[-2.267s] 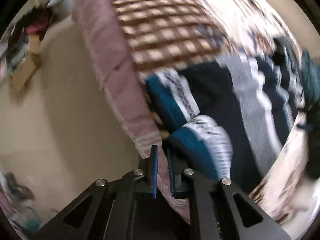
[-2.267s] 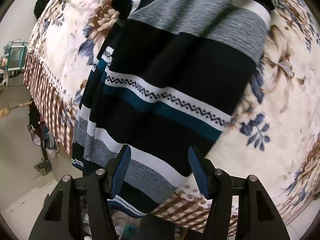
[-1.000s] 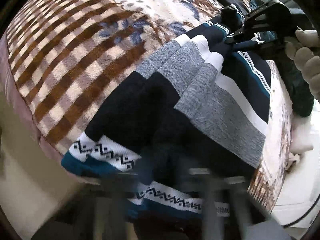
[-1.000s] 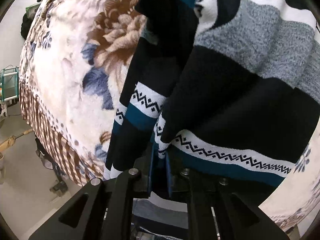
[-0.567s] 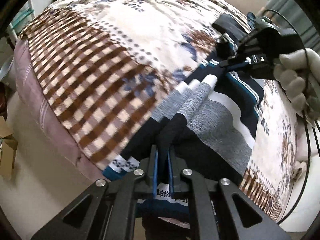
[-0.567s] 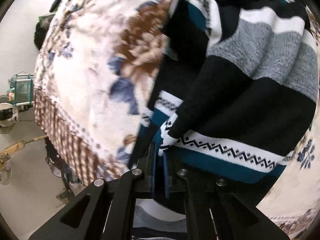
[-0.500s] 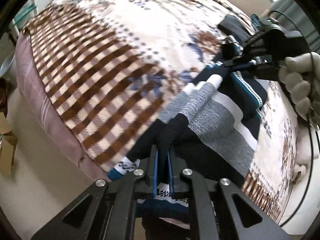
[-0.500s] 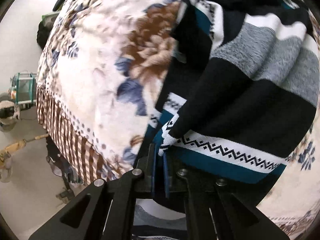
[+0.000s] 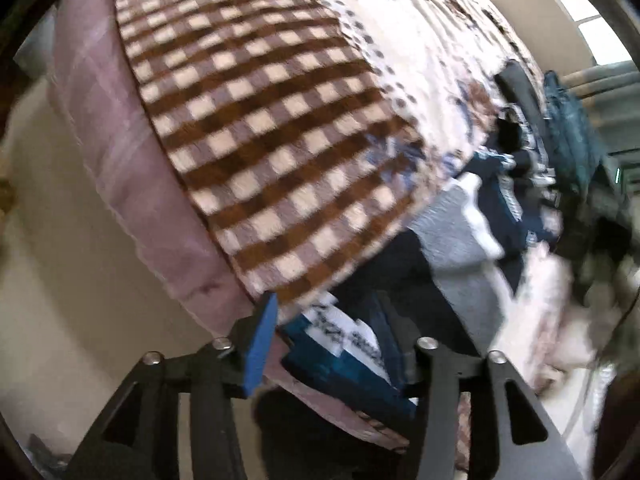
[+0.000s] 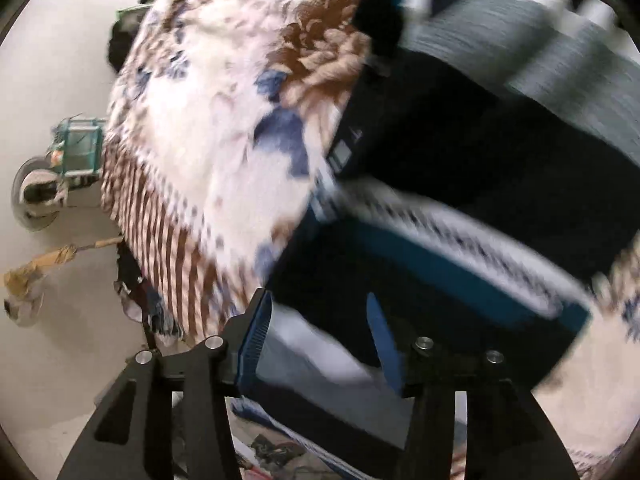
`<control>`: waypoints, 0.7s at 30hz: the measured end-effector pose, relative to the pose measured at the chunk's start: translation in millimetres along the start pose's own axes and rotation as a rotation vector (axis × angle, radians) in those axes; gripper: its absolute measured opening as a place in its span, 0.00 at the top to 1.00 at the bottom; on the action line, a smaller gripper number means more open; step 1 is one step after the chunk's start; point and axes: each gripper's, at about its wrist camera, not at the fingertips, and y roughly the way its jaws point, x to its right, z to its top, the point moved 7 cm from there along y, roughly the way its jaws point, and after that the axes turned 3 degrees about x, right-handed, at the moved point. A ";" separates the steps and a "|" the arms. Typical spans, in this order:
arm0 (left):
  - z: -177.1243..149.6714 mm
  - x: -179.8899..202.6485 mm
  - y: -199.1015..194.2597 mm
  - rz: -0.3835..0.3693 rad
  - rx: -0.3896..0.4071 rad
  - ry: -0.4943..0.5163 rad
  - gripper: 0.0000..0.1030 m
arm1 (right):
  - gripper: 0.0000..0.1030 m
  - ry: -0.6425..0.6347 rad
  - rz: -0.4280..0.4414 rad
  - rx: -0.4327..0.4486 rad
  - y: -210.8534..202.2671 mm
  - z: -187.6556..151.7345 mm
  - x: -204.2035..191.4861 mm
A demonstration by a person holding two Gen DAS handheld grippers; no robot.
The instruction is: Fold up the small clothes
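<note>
Both the left gripper (image 9: 328,340) and the right gripper (image 10: 320,340) have jaws opening and free of the striped sweater (image 10: 480,168), which lies on the blanket (image 9: 272,128) toward 2 o'clock in each view.

No text, label, brand or number can be read in either view. Both are blurred. The striped knit sweater (image 10: 500,184) bears only a zigzag band.
</note>
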 end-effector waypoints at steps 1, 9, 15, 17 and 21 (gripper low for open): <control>-1.8 3.3 2.2 -0.010 -0.013 0.012 0.51 | 0.50 -0.012 -0.012 0.003 -5.5 -10.4 6.8; -10.7 36.9 54.1 0.082 -0.135 0.257 0.50 | 0.49 0.209 -0.075 -0.067 -16.9 -146.2 90.7; -11.5 43.8 83.1 0.106 -0.155 0.355 0.37 | 0.50 0.306 0.070 -0.078 40.7 -222.1 92.3; -11.8 49.2 86.8 0.096 -0.144 0.388 0.35 | 0.49 0.320 0.124 -0.032 55.1 -231.6 88.8; -18.1 63.2 88.5 0.086 -0.085 0.477 0.62 | 0.52 0.412 0.218 0.119 63.5 -235.4 93.3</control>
